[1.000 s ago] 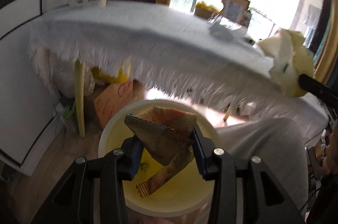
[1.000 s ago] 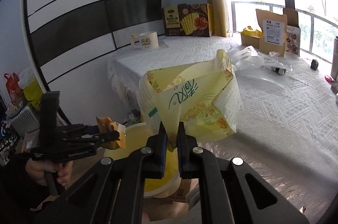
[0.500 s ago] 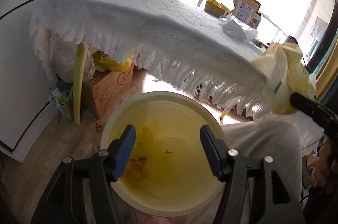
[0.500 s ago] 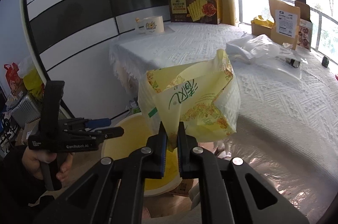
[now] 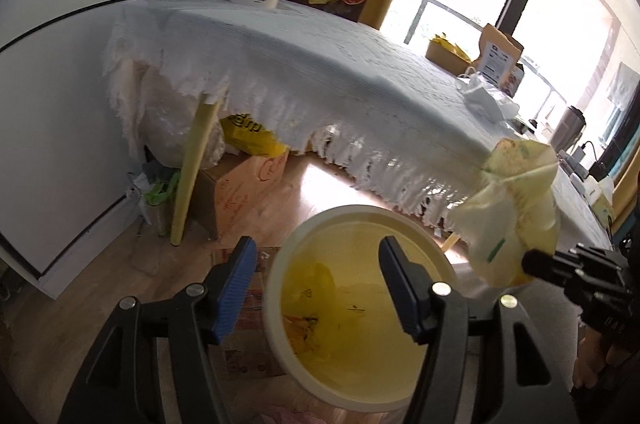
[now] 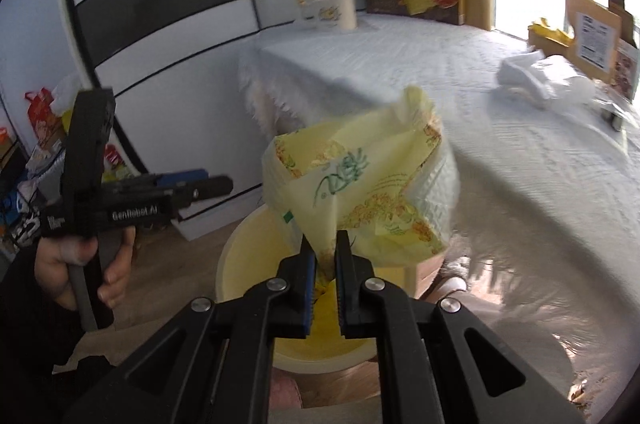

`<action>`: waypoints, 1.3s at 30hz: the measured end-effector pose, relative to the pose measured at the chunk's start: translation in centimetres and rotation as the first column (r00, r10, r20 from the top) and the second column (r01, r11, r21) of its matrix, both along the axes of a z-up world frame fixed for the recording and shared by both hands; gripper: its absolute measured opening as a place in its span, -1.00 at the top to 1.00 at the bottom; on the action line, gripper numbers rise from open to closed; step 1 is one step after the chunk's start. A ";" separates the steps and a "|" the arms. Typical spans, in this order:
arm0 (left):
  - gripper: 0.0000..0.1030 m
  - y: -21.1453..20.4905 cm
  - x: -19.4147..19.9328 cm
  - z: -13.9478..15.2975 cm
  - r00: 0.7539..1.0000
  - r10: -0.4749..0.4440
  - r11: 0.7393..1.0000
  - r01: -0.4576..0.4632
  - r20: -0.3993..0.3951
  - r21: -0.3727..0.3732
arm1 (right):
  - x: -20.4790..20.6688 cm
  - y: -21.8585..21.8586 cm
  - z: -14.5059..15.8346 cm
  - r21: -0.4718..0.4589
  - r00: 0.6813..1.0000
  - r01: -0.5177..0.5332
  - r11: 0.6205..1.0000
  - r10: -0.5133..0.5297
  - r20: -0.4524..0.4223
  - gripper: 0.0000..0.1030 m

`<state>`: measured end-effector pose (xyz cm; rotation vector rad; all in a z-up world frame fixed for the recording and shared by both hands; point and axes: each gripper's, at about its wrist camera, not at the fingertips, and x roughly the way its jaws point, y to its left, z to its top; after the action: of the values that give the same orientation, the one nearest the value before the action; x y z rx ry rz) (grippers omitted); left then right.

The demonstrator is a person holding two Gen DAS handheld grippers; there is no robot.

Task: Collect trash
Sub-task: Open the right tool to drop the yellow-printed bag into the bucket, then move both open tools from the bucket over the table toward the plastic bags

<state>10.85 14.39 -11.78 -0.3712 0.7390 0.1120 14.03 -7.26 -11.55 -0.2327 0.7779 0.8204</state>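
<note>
A pale yellow plastic bag (image 6: pixel 360 192) printed with green lettering and orange-gold flowers. A cream bin (image 5: pixel 360 304) with a yellow liner. A white lace tablecloth (image 5: pixel 320 76) with a fringed edge. Black grippers with blue ribbed pads (image 5: pixel 236 288). A wall (image 6: pixel 160 4) banded in white and dark grey.
</note>
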 end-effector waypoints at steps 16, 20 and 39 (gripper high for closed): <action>-0.24 0.7 -0.7 0.9 1.000 0.024 0.999 -0.024 0.004 0.036 | -0.9 1.9 -1.0 -0.059 0.999 -0.047 0.997 0.047 -0.003 0.20; -0.24 -0.1 -0.4 1.5 1.000 0.010 0.999 -0.010 0.010 0.047 | -0.7 0.7 -0.4 -0.061 1.000 -0.021 0.998 0.022 0.019 0.20; -0.24 -7.1 2.7 4.3 0.989 -0.134 0.984 0.126 0.056 0.129 | 0.1 -7.7 2.9 0.029 0.987 0.136 0.990 -0.138 0.082 0.20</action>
<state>13.53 7.30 -7.46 -0.2049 0.6873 0.0226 14.09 -14.92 -8.62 -0.1890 0.6974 0.6849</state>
